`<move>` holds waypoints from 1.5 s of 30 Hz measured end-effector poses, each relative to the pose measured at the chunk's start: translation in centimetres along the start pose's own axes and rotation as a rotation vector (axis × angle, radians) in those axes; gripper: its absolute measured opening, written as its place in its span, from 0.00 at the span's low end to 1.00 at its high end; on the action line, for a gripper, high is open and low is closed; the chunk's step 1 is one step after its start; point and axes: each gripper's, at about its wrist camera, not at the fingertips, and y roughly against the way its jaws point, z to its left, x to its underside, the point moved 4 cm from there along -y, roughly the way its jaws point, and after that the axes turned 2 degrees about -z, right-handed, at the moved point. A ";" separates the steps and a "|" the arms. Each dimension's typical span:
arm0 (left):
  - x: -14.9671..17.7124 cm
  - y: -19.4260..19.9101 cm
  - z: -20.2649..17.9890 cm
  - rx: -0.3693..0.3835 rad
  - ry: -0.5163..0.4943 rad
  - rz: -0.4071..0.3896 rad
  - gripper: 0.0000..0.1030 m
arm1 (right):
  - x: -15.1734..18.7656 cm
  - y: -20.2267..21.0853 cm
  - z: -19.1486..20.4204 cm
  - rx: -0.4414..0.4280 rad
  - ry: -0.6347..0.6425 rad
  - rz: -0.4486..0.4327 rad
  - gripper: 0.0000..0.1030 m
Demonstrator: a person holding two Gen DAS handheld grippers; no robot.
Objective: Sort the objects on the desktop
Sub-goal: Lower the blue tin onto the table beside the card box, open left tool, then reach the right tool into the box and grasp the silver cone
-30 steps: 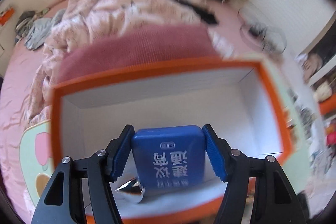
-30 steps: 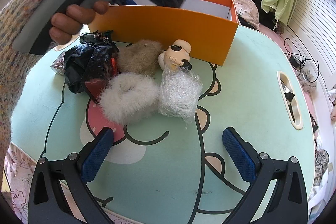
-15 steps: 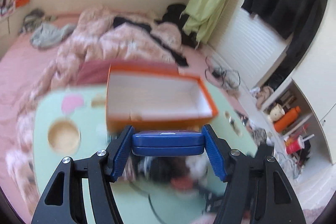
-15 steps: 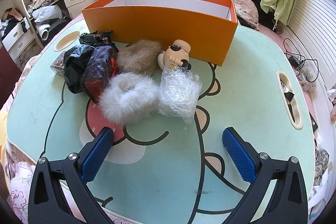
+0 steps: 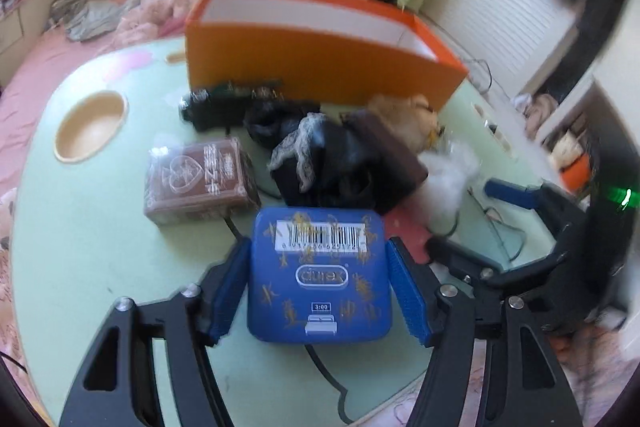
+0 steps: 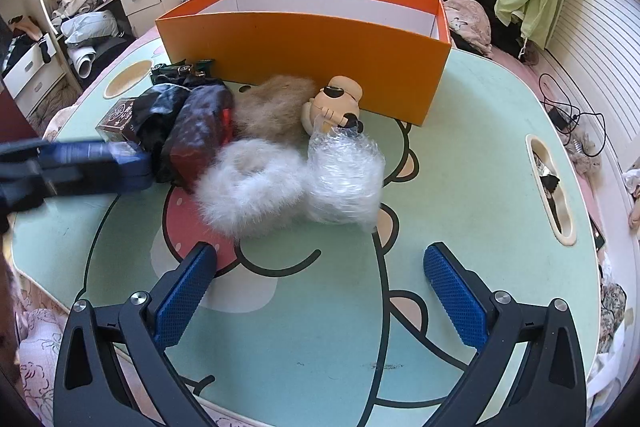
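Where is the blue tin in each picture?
Left wrist view: the blue tin sits low in the middle, clamped in the left gripper.
Right wrist view: the same tin is a blurred blue shape at the left edge, beside the dark bundle.
Shared landmark: the orange box stands behind the pile in both.

The left gripper (image 5: 318,281) points steeply down, its 2 blue pads (image 5: 230,291) pressed on the sides of a blue tin (image 5: 318,271). The right gripper (image 6: 320,291) hovers with jaws wide apart, holding nothing.
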 end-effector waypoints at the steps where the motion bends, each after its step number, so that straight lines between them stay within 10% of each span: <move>1: 0.3 -0.1 -0.2 -0.021 -0.025 -0.003 0.65 | 0.1 0.1 0.1 0.003 -0.001 0.000 1.00; 9: 1.8 1.5 -1.0 -0.100 -0.095 -0.092 0.98 | -0.1 -0.1 -0.8 0.005 -0.010 -0.003 1.00; 16: 4.9 1.8 0.2 -0.256 -0.044 -0.135 1.00 | 0.1 0.0 -0.5 0.012 -0.014 -0.004 1.00; 31: 4.1 1.2 1.0 -0.270 -0.006 -0.174 1.00 | -0.4 1.0 -2.8 0.003 -0.133 -0.014 0.99; 40: 4.0 1.2 1.0 -0.269 -0.007 -0.176 1.00 | -12.2 4.8 -1.7 -0.063 -0.134 -0.101 0.80; 45: 4.0 1.2 1.0 -0.267 -0.008 -0.177 1.00 | -17.9 0.5 0.4 -0.024 -0.119 -0.004 0.76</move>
